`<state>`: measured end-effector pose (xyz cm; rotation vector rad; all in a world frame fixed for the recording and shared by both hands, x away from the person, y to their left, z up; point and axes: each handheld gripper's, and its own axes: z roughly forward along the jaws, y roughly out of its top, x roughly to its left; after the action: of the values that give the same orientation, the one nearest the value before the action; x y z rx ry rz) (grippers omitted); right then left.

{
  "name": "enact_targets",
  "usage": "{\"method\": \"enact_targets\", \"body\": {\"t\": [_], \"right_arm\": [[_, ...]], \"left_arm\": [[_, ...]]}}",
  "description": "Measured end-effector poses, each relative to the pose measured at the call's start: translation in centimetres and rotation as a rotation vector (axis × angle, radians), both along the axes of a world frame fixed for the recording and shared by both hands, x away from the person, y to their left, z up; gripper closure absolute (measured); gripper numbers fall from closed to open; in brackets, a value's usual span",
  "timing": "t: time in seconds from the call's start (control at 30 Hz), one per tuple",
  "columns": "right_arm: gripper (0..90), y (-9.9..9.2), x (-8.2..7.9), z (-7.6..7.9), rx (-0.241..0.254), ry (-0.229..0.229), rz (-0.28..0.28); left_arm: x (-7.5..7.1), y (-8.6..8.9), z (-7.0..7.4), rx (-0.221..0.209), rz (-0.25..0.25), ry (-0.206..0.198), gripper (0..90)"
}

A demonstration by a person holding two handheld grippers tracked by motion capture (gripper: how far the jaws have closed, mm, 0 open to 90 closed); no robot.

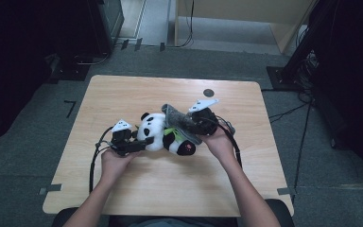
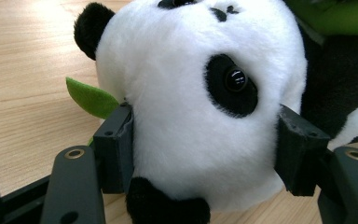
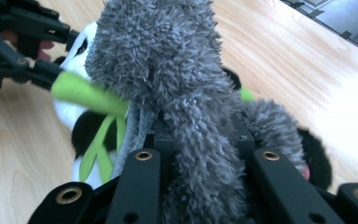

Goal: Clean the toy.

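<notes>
Jaws: left gripper [image 2: 205,149] clamped on the panda's [image 1: 163,134] head, one pad on each side of the white plush, fur bulging around them. Right gripper [image 3: 198,140] pinched tight on the grey cloth [image 3: 177,79], pile squeezed between the pads and standing up past them (no earlier frame to compare, so just the grip as is).

Panda lies on the table [image 1: 170,189], roughly mid-table, between the two hands. Long axis runs left-right in the high view, slightly downhill to the right: head at the left end toward the left gripper [image 1: 125,139], black-and-white body and a dark foot at the right. In the left gripper view the head is turned sideways, one ear [image 2: 91,28] up-left, eye [image 2: 235,79] facing the camera.

Green leaf [image 2: 91,98] sticks out beside the head, just above the left pad; more green at the panda's middle in the high view.

Cloth [image 1: 179,120] is draped over the panda's upper right side, long axis diagonal from upper left down to the right gripper [image 1: 201,120].

Dark round spot [image 1: 209,92] on the table beyond the right gripper, well apart.
</notes>
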<state>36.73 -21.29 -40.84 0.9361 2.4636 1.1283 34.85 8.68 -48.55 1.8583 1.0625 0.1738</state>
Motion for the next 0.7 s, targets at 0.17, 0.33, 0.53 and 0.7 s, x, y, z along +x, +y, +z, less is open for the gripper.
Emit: {"method": "enact_targets", "body": {"t": [0.17, 0.33, 0.53, 0.7], "right_arm": [[73.7, -1.0, -1.1, -0.6, 0.008, 0.002, -0.005], [73.7, -1.8, -2.1, -1.3, 0.005, 0.000, -0.012], [73.6, -3.7, -2.4, -2.4, -0.004, 0.049, -0.053], [73.8, -4.4, -2.4, -2.1, 0.028, 0.070, -0.062]], "left_arm": [[0.0, 0.0, 0.0, -0.005, 0.004, 0.003, 32.5], [0.0, 0.0, 0.0, -0.003, 0.001, 0.006, 32.4], [0.0, 0.0, -0.1, -0.007, 0.003, 0.002, 32.1], [-0.2, -0.1, -0.2, 0.003, 0.006, -0.015, 31.3]]}}
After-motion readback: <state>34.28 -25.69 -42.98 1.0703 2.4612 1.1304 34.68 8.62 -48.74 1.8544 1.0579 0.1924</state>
